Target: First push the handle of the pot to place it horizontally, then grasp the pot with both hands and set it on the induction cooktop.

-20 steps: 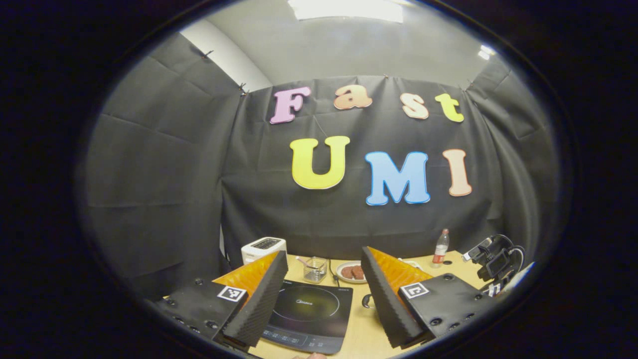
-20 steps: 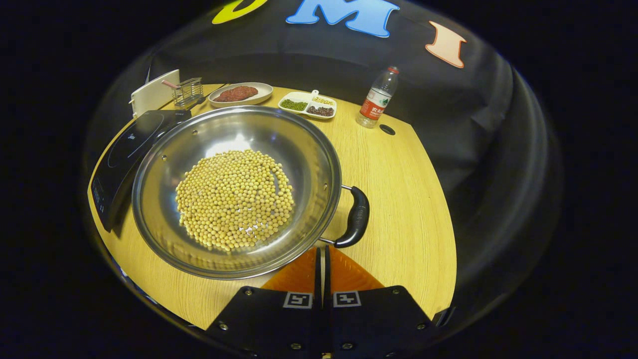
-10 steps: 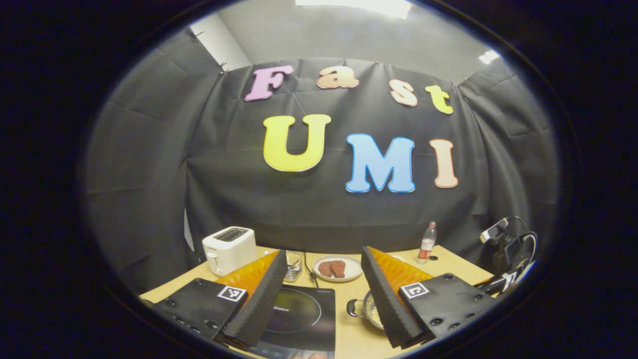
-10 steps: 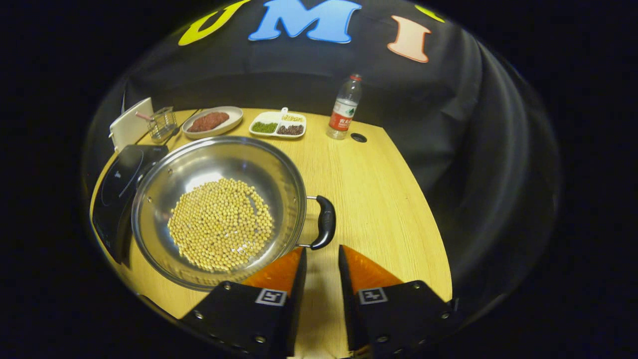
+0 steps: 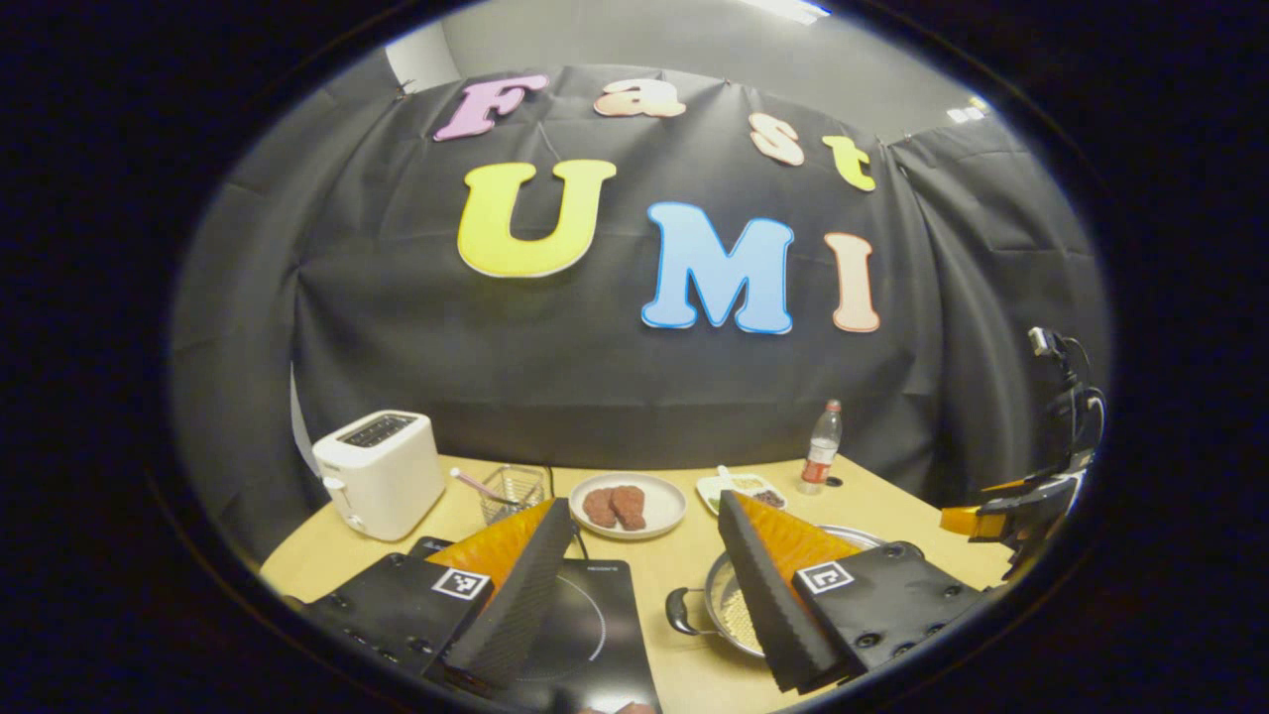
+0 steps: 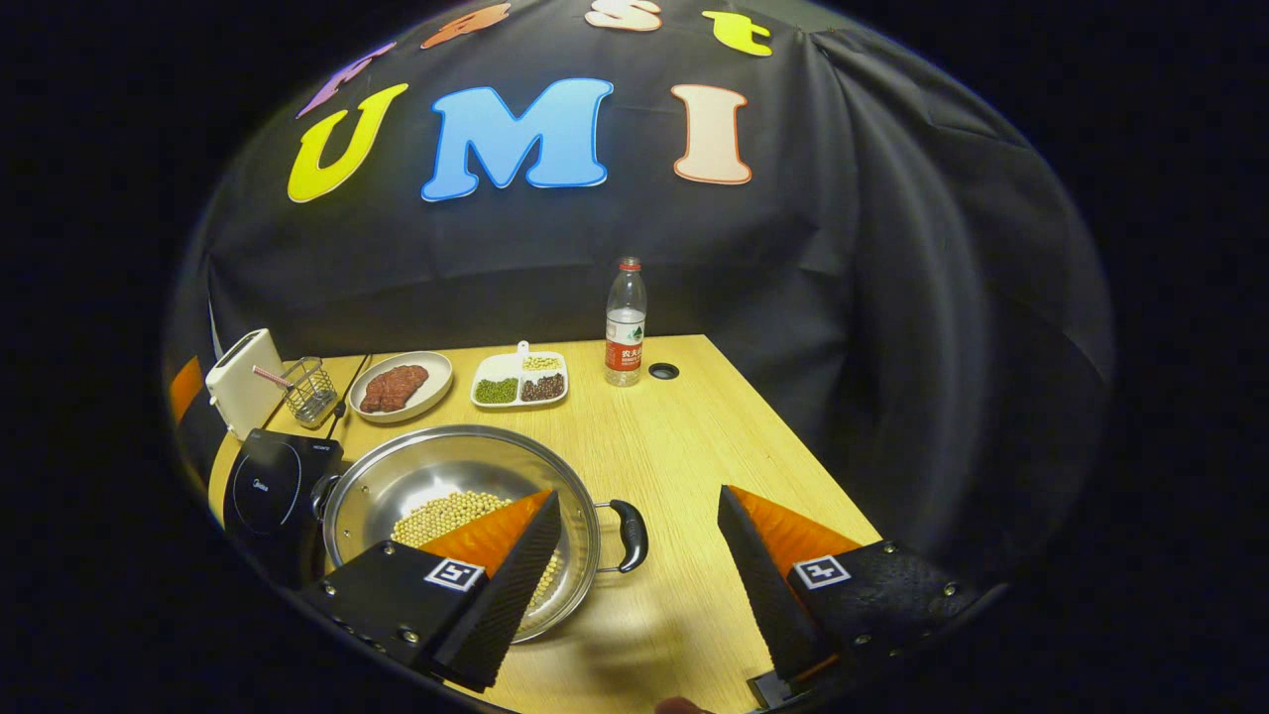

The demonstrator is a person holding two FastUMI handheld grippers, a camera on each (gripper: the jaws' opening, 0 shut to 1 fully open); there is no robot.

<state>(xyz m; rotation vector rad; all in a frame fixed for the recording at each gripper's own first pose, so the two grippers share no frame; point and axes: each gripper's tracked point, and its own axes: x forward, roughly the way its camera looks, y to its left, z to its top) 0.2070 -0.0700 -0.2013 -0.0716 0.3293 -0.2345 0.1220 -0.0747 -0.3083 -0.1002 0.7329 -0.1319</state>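
Both pot handles lie level, so the push looks done and the two-handed grasp comes next. From the left gripper view, the left gripper gapes empty above the induction cooktop, the pot just beside. From the right gripper view, the right gripper spreads wide, empty, behind the near handle; each must straddle one.

Staged kitchen booth, black cloth wall, wooden table, toaster

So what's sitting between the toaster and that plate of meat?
In the left gripper view, a small wire basket holding a pink-handled utensil stands on the table between the white toaster and the plate of meat. The right gripper view shows the same order.
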